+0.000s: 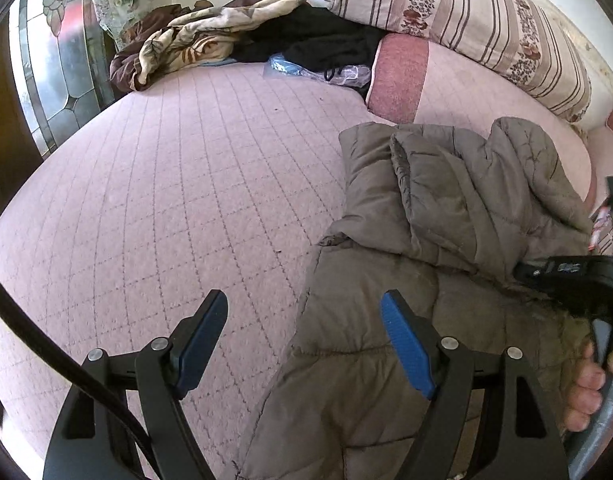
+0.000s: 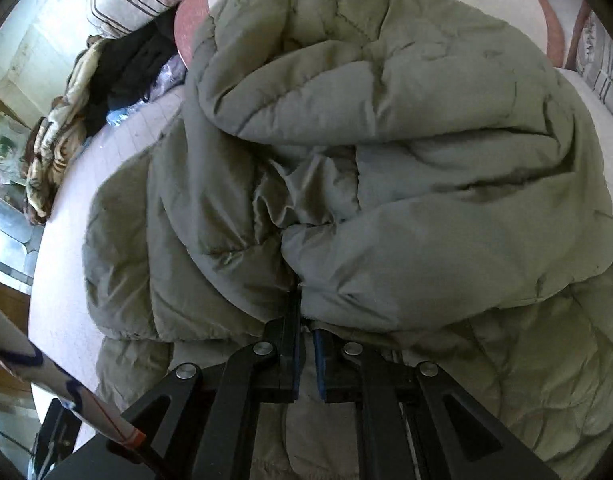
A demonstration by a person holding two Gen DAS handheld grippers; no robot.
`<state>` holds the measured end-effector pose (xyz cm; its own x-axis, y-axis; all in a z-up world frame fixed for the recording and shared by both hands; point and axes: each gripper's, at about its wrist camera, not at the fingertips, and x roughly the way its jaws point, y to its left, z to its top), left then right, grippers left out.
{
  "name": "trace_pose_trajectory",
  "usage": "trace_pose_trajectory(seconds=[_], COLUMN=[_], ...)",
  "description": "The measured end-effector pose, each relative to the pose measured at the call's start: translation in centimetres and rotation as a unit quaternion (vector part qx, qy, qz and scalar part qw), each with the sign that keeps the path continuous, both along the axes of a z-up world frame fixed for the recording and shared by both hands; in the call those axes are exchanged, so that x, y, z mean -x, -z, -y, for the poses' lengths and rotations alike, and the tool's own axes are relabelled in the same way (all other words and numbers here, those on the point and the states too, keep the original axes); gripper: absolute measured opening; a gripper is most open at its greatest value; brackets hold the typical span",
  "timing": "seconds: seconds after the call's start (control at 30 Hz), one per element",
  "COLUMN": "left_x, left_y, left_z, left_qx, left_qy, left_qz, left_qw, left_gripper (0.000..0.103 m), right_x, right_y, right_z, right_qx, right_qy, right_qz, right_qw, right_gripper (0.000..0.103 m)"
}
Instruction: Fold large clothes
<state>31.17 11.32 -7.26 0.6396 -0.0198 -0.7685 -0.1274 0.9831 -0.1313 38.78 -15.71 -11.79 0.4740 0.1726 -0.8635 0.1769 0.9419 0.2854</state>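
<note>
A large grey-brown puffer jacket (image 1: 438, 216) lies partly folded on a pink quilted bed (image 1: 186, 184). My left gripper (image 1: 304, 310) is open and empty, low over the bed at the jacket's left edge; its right pad (image 1: 406, 344) hangs over the jacket. My right gripper (image 2: 306, 320) is shut on a fold of the jacket (image 2: 386, 160), which fills the right wrist view. The right gripper also shows at the right edge of the left wrist view (image 1: 546, 276), with the holding hand below it.
Striped pillows (image 1: 466, 12) and a pink bolster (image 1: 402, 76) lie at the bed's head. A pile of brown-and-cream blanket (image 1: 194, 44), black clothing (image 1: 318, 36) and a plastic bag (image 1: 306, 68) sits at the far side. A glass-panelled door (image 1: 54, 60) stands at left.
</note>
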Motion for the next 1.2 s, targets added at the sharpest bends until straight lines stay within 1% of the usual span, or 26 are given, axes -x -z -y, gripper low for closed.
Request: trace_pose_trajectory(seconds=[0.07,0.1,0.13,0.27,0.37,0.43,0.5,0.53,0.57,0.63,0.67,0.7,0.77,0.8,0.83,0.87,0.93,0.97,1.0,1.07,1.1,1.13,1.2], left_x=[0.1,0.1,0.1,0.1,0.1,0.0,0.0,-0.1,-0.1,-0.3,-0.4,-0.5,-0.6,-0.7,-0.7,-0.8,-0.7,-0.6,-0.6,-0.5,-0.5,-0.5,-0.5], left_y=[0.0,0.0,0.0,0.0,0.0,0.1,0.2,0.3,0.4,0.6,0.6,0.6,0.6,0.6,0.7,0.7,0.8,0.7,0.7,0.6,0.6,0.7,0.8], left_z=[-0.1,0.0,0.0,-0.2,-0.4,-0.4,-0.2,-0.2,-0.2,-0.2,-0.2,-0.3,-0.5,-0.5,-0.5,-0.5,-0.5,-0.5,-0.6,-0.6,-0.6,-0.6,-0.6], left_qx=[0.001,0.000,0.000,0.002,0.006,0.006,0.002,0.001,-0.001,-0.002,-0.002,-0.002,0.000,0.001,0.002,0.002,0.001,0.000,0.000,0.000,0.001,0.002,0.002], left_qy=[-0.001,-0.002,-0.002,-0.006,-0.008,-0.008,-0.006,-0.005,-0.005,-0.004,-0.006,-0.008,-0.010,-0.011,-0.011,-0.011,-0.009,-0.009,-0.010,-0.012,-0.013,-0.013,-0.013], left_qz=[0.000,0.000,0.000,-0.003,-0.003,-0.004,-0.007,-0.009,-0.010,-0.012,-0.012,-0.012,-0.013,-0.013,-0.014,-0.015,-0.017,-0.017,-0.015,-0.013,-0.013,-0.014,-0.017], left_qw=[1.0000,1.0000,1.0000,1.0000,0.9999,0.9999,1.0000,0.9999,0.9999,0.9999,0.9999,0.9999,0.9999,0.9999,0.9998,0.9998,0.9998,0.9998,0.9998,0.9998,0.9998,0.9998,0.9998], left_gripper=[0.078,0.078,0.078,0.078,0.078,0.078,0.078,0.078,0.078,0.078,0.078,0.078,0.078,0.078,0.078,0.078,0.078,0.078,0.078,0.078,0.078,0.078,0.078], right_x=[1.0,1.9,2.9,6.2,7.7,7.2,5.2,4.1,2.8,-0.3,-1.3,-2.4,-3.3,-3.4,-3.5,-3.5,-3.6,-3.4,-2.8,-1.5,-0.9,-0.7,-1.1], right_y=[-1.1,-1.8,-2.5,-5.2,-8.2,-10.6,-11.8,-11.9,-11.6,-9.3,-8.2,-6.3,-3.1,-1.5,-0.5,-0.1,-1.0,-1.8,-3.5,-6.2,-7.3,-7.9,-8.1], right_z=[0.4,0.5,0.6,0.9,2.0,2.8,3.2,3.2,3.1,3.2,3.3,3.4,3.4,3.2,2.6,1.8,1.1,0.9,0.8,0.5,0.1,-0.5,-1.9], right_qx=[0.008,0.019,0.029,0.058,0.064,0.079,0.102,0.114,0.126,0.155,0.157,0.148,0.129,0.135,0.155,0.189,0.219,0.222,0.216,0.201,0.191,0.181,0.166], right_qy=[-0.003,-0.012,-0.023,-0.049,-0.050,-0.030,-0.008,0.000,0.006,0.027,0.035,0.039,0.035,0.027,0.015,-0.003,-0.020,-0.020,-0.015,-0.002,-0.003,-0.011,-0.033], right_qz=[0.013,0.019,0.025,0.036,0.067,0.108,0.136,0.144,0.146,0.124,0.112,0.087,0.049,0.036,0.033,0.037,0.033,0.034,0.054,0.100,0.116,0.124,0.126], right_qw=[1.000,1.000,0.999,0.996,0.994,0.991,0.985,0.983,0.981,0.980,0.981,0.984,0.990,0.990,0.987,0.981,0.975,0.974,0.975,0.975,0.975,0.975,0.977], right_gripper=[0.017,0.026,0.030,0.031,0.031,0.031,0.032,0.040,0.044,0.045,0.045,0.045,0.045,0.045,0.045,0.044,0.044,0.044,0.044,0.044,0.044,0.044,0.044])
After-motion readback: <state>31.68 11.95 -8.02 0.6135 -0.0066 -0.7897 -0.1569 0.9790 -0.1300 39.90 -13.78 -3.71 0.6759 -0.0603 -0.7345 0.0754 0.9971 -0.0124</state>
